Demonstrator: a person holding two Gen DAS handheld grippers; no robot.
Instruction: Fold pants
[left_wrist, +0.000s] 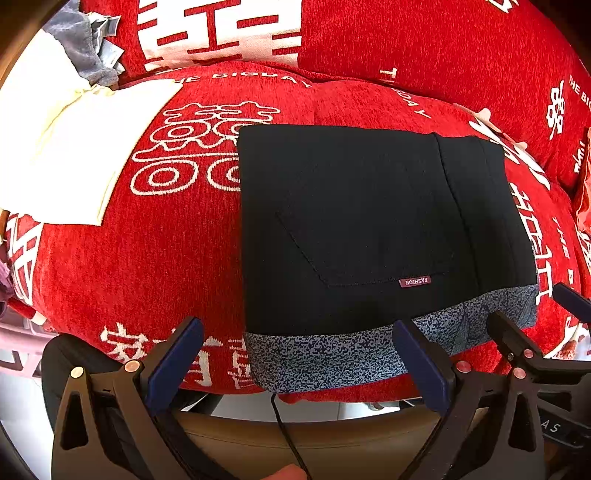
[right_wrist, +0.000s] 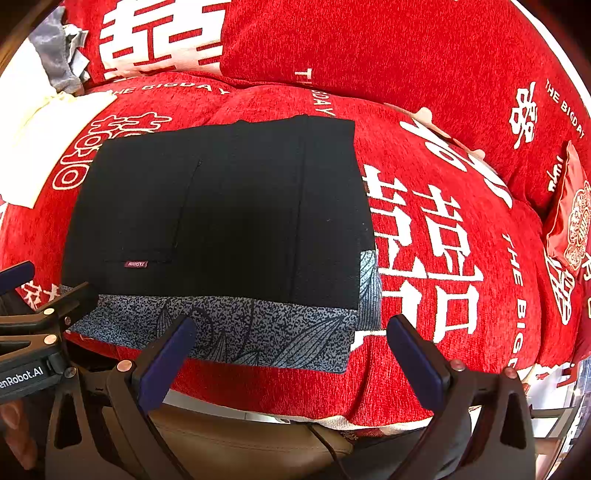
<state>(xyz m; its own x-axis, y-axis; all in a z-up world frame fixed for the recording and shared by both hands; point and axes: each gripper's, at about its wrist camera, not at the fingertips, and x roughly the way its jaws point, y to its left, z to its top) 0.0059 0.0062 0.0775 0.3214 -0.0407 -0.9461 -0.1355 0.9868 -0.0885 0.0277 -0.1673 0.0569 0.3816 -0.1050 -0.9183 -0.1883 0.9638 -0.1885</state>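
Observation:
The black pants (left_wrist: 354, 221) lie folded into a flat rectangle on the red sofa cushion (left_wrist: 147, 266). A blue-grey speckled lining band (left_wrist: 332, 354) shows along their near edge, and a small maroon FASHION label (left_wrist: 414, 281) sits by a back pocket. My left gripper (left_wrist: 299, 362) is open and empty, just in front of the near edge. The right gripper's fingers (left_wrist: 517, 339) show at the right. In the right wrist view the pants (right_wrist: 221, 206) lie ahead and left. My right gripper (right_wrist: 291, 354) is open and empty at their near right corner.
A cream folded cloth (left_wrist: 66, 155) and a grey garment (left_wrist: 81, 44) lie at the sofa's far left. Red printed back cushions (left_wrist: 424, 44) stand behind. A small red pillow (right_wrist: 569, 214) is at the right. A brown sofa front edge (left_wrist: 295, 435) and a black cable (left_wrist: 288, 435) are below.

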